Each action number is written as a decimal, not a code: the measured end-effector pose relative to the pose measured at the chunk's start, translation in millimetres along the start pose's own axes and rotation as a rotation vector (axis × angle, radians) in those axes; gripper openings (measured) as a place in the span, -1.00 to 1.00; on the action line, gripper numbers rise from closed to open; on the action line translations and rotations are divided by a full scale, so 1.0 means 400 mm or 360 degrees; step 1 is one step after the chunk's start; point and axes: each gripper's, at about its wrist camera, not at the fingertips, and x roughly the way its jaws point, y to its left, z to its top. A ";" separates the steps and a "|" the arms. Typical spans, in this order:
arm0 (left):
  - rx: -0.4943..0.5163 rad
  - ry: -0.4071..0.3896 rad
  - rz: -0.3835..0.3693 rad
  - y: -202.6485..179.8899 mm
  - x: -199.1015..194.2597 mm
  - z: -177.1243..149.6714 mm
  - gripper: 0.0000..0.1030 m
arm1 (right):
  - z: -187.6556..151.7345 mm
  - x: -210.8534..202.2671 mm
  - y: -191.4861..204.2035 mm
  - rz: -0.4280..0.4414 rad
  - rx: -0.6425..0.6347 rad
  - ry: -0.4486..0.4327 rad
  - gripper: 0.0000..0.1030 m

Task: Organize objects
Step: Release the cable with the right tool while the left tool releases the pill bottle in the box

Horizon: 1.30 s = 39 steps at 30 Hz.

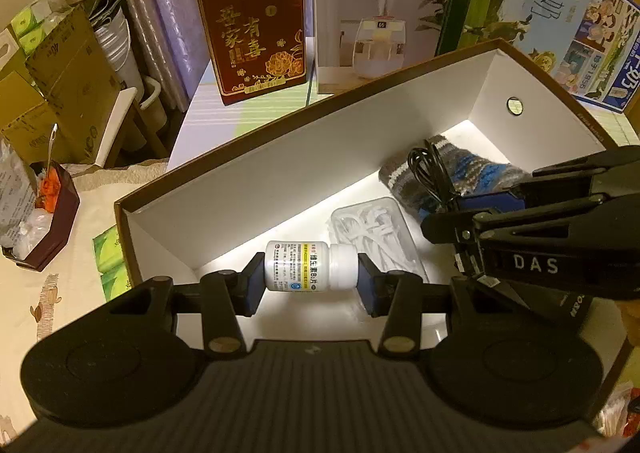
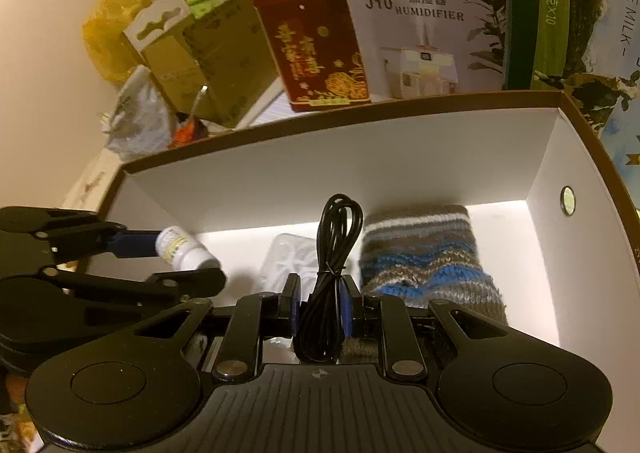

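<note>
White walls and a white floor inside the box (image 1: pixel 280 173), with a thin brown rim running round the top. Against that white sits the bottle (image 1: pixel 310 267): white body, white cap, its label printed in small text with a yellow band. Just right of the bottle, a clear plastic case (image 1: pixel 372 237) with pale pieces inside. Further right in the box, the knitted sock (image 2: pixel 420 257) shows grey, white and bright blue stripes in a zigzag pattern. The cable (image 2: pixel 332 253) is plain black. Behind the box, a dark red carton (image 1: pixel 256 29) carries gold lettering and gold flowers.
</note>
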 end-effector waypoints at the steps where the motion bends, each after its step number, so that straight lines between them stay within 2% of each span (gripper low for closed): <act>1: 0.0002 0.0005 0.0000 0.000 0.005 0.001 -0.19 | 0.000 0.002 -0.003 -0.0003 0.0003 -0.0001 -0.67; 16: 0.0005 0.0067 0.0023 0.005 0.045 0.003 -0.20 | 0.001 -0.015 -0.025 -0.0025 -0.0001 -0.0018 -0.56; 20: 0.0006 0.0060 0.0029 0.006 0.045 0.002 -0.12 | -0.002 -0.023 -0.023 -0.0037 -0.0023 -0.0028 -0.47; 28: 0.0010 0.0028 -0.0002 0.000 0.014 -0.004 0.09 | -0.014 -0.062 -0.001 -0.0043 -0.0129 -0.0080 0.03; 30: 0.0011 0.0016 -0.0011 -0.004 0.002 -0.007 0.12 | -0.018 -0.073 0.004 -0.0054 -0.0149 -0.0093 0.10; 32: 0.0008 0.0009 -0.0009 -0.008 -0.013 -0.012 0.24 | -0.022 -0.088 0.008 -0.0063 -0.0180 -0.0110 0.21; 34: 0.0006 -0.0009 -0.0011 -0.010 -0.031 -0.020 0.28 | -0.029 -0.106 0.014 -0.0077 -0.0215 -0.0133 0.41; 37: -0.0004 -0.0024 -0.0026 -0.011 -0.057 -0.032 0.32 | -0.040 -0.133 0.020 -0.0070 -0.0238 -0.0155 0.60; 39: -0.0010 -0.0032 -0.0033 -0.015 -0.077 -0.043 0.38 | -0.047 -0.149 0.025 -0.0065 -0.0240 -0.0161 0.67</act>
